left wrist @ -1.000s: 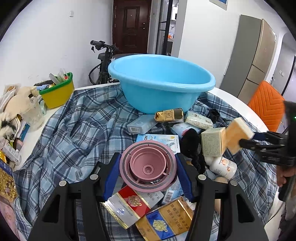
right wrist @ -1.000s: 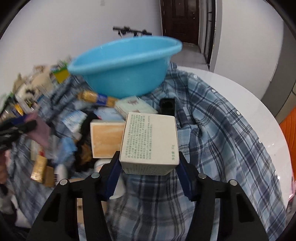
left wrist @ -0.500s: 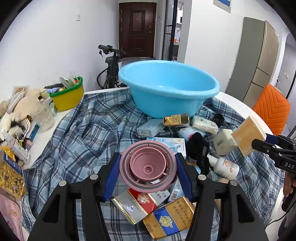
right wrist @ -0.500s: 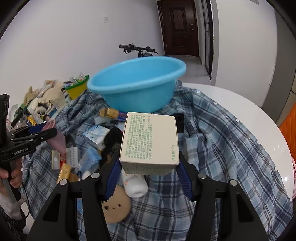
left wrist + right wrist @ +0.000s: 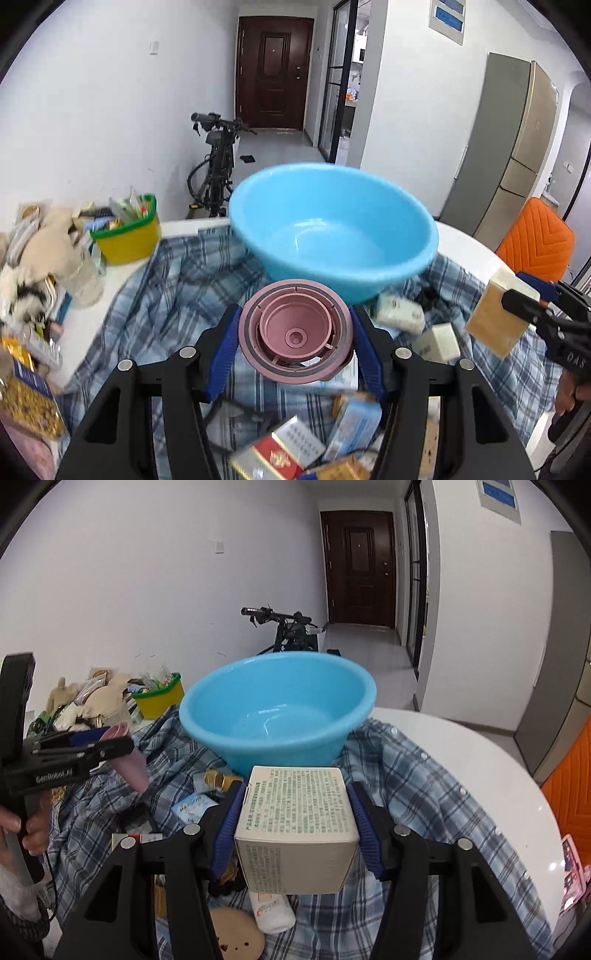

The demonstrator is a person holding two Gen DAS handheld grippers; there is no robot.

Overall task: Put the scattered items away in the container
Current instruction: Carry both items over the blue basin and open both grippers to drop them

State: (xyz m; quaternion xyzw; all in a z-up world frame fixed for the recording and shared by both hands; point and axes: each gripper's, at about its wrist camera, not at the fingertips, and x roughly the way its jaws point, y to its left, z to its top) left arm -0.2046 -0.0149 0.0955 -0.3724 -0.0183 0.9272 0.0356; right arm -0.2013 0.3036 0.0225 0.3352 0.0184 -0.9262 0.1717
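- Blue basin (image 5: 332, 236) is sitting on the plaid cloth (image 5: 173, 295) at the far side of the worktop (image 5: 480, 760); its inside is looking bare in both views, so nothing is tidied in yet, as far as I can judge.
- Left gripper (image 5: 295, 334) is holding a pink round lid (image 5: 295, 332); jaws are closed against its rim on both sides; it's hanging in the air just short of the basin's near wall.
- Right gripper (image 5: 295, 830) is carrying a beige printed box (image 5: 297, 823); jaws are pressing its two sides; also airborne, near the basin but not over it.
- Two items are en route (first drops probably coming next).
- Lots left: red cig pack (image 5: 280, 452), small white box (image 5: 441, 341), white bottle (image 5: 273, 910), gold tin (image 5: 218, 779), round wooden disc (image 5: 236, 936) etc. are lying on the cloth w/ other packets.
- Overall: early stage; most of the job is remaining.
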